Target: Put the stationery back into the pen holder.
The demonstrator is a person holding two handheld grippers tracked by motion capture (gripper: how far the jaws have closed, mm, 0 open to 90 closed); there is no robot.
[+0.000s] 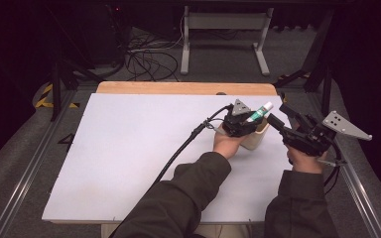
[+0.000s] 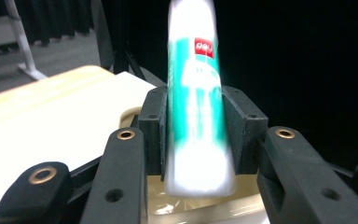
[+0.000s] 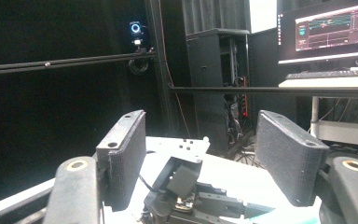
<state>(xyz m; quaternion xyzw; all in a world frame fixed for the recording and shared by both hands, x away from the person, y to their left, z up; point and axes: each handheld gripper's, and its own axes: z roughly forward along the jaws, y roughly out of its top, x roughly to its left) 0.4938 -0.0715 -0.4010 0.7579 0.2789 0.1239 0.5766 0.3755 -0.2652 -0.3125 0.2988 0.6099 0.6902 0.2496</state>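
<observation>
The counter [image 1: 129, 148], covered by a white sheet, carries little besides a pale beige cup [image 1: 258, 139] near its right edge. Over that cup the left tool [image 1: 239, 124] holds a white-and-teal tube [image 1: 259, 113], its jaws clamped on the tube's lower body; in the left gripper view the tube [image 2: 196, 107] stands nearly upright between the pads with its bottom end just above the cup's cream rim [image 2: 205, 207]. The right tool [image 1: 290, 124] hovers just beside it, jaws spread wide and holding nothing. The step in hand looks like either seating the tube in the cup or lifting it out; I cannot tell which. A next move would call for keeping the tube upright over the opening. The tube's print is blurred, its cap is cut off in the left gripper view, and the cup's inside is hidden.
</observation>
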